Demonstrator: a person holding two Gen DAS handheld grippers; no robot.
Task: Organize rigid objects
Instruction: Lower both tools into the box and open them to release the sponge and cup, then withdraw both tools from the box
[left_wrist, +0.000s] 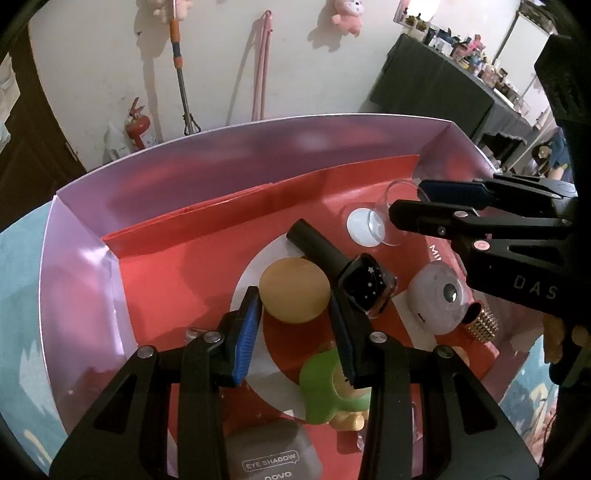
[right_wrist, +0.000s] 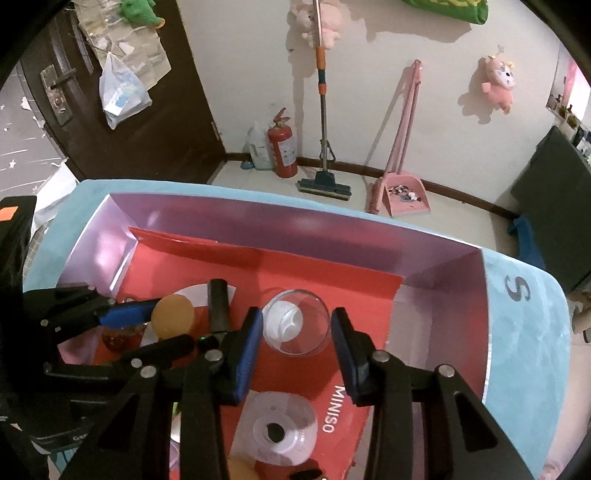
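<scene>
Left wrist view. The left hand-held gripper (left_wrist: 295, 336) hangs over the open box (left_wrist: 177, 173), which has pale lilac walls and a red liner. Its blue pads stand either side of the orange ball (left_wrist: 294, 290). The jaws are narrow, but fisheye foreshortening leaves it unclear whether the pads press the ball or merely frame it from above; I cannot tell. Just beside the ball lie a black cylinder (left_wrist: 314, 243), a smartwatch (left_wrist: 367, 286), a pale round gadget (left_wrist: 441, 299) and a green figurine (left_wrist: 325, 384). A grey eye-shadow case (left_wrist: 273, 456) sits at the near edge.

Right wrist view. The right hand-held gripper (right_wrist: 297, 332) straddles the clear glass cup (right_wrist: 297, 322), which lies tipped on the red liner toward the far right part of the box. The jaws have drawn in to the cup's width; the pads look to meet its sides, so it reads as clenched on the cup. The box rests on a light-blue bench (right_wrist: 528, 332).

Step in hand: sorting items inside the box, right side securing the cup.

Next move calls for: a light, even squeeze on slippery glass and a straight lift, clear of the left hand-held gripper nearby.
</scene>
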